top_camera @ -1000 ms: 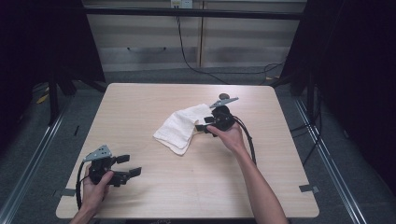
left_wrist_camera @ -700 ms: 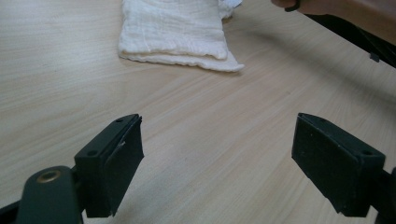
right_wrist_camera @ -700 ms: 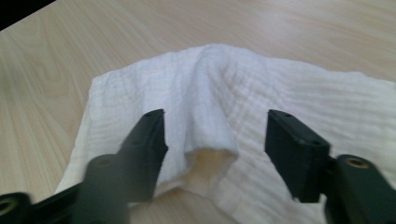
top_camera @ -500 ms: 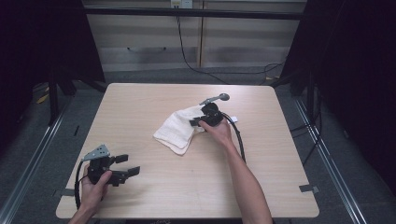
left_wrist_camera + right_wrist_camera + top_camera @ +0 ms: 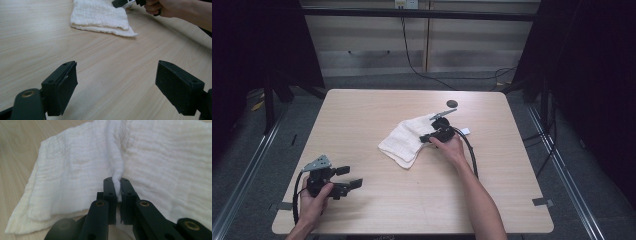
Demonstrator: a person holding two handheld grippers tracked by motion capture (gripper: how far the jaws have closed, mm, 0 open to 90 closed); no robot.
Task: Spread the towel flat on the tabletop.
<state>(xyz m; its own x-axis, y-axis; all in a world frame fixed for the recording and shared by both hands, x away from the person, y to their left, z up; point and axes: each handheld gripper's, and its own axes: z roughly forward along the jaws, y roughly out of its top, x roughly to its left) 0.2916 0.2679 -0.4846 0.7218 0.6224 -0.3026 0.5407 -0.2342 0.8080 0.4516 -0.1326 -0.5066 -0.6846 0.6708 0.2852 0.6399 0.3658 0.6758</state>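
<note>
In the high view, the right hand (image 5: 453, 148) covers much of the right gripper (image 5: 426, 138), so its jaws beside the white cloth (image 5: 408, 140) are too small to read. A small dark round thing (image 5: 452, 104) beyond the cloth is too small to identify. In the left gripper view, the top edge cuts off the cloth's far side.

Bare table (image 5: 377, 107) all round white cloth (image 5: 404, 142); left claw (image 5: 352, 177) well apart, path between unobstructed.
</note>
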